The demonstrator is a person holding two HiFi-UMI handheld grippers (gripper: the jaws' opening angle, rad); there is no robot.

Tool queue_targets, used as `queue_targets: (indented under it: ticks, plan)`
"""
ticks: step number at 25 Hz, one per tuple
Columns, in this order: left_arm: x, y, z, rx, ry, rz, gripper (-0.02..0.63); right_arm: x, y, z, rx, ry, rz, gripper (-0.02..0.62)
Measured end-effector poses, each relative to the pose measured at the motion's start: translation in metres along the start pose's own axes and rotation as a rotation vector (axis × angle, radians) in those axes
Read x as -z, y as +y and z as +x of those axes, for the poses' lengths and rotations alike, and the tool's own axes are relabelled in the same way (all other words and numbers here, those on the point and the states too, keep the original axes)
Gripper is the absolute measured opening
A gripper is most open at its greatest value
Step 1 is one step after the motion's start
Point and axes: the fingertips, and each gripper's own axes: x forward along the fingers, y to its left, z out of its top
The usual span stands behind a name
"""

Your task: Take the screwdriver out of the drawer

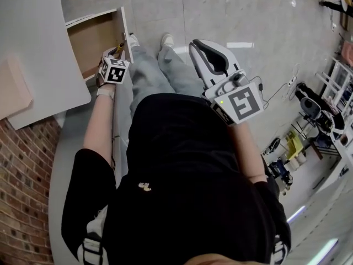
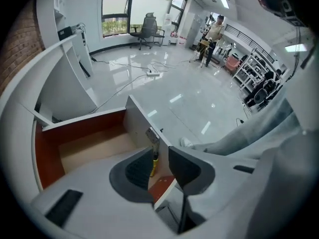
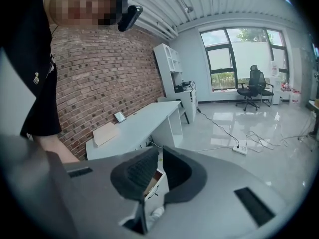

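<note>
Farthest left: a brick wall (image 1: pixel 22 164), with the white desk (image 1: pixel 38 32) against it and a tan folder (image 1: pixel 12 87) lying on the desk's left part.
Drawer (image 1: pixel 96 35): it stands open just right of the desk. Its brown bottom is bare where it shows, and it has a white wall on its right side.
Screwdriver (image 2: pixel 155 162): it sits between your left jaws, yellow handle low and grey metal end reaching far past the tips. It is at the drawer's near right corner, close by the white wall. You cannot tell whether it is clear of the rim.
Left gripper (image 2: pixel 160 154): you hold it over that same corner, jaws drawn in to a narrow gap and pinching the screwdriver. The handle lies against the left pad; contact with the right pad is hard to make out.
Left cube (image 1: pixel 115 69): it sits above your wrist, just near of the drawer.
Legs (image 1: pixel 160 76): grey trousers lie between your two grippers, with white shoes (image 1: pixel 166 39) on the floor right of the drawer.
Right gripper (image 3: pixel 161 156): you hold it up right of your legs, well apart from the drawer. Its jaws are nearly pressed together, with only a thin slit between them and nothing in it.
Right cube (image 1: pixel 242 105): it is near your belly.
Floor (image 1: pixel 259 21): pale and glossy.
Far right: racks (image 1: pixel 333 93) and loose cables.
</note>
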Motion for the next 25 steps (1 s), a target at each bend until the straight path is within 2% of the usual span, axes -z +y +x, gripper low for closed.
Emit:
queue_targets:
  ticks: [11,25]
  plan:
    - [0.038,0.01,0.064,0.03,0.167,0.078,0.087,0.029,-0.006,-0.006,0.06,0.081,0.057,0.025]
    - [0.05,0.011,0.109,0.046,0.247,0.173,0.087,0.044,-0.016,-0.006,0.079,0.154,0.067,0.025]
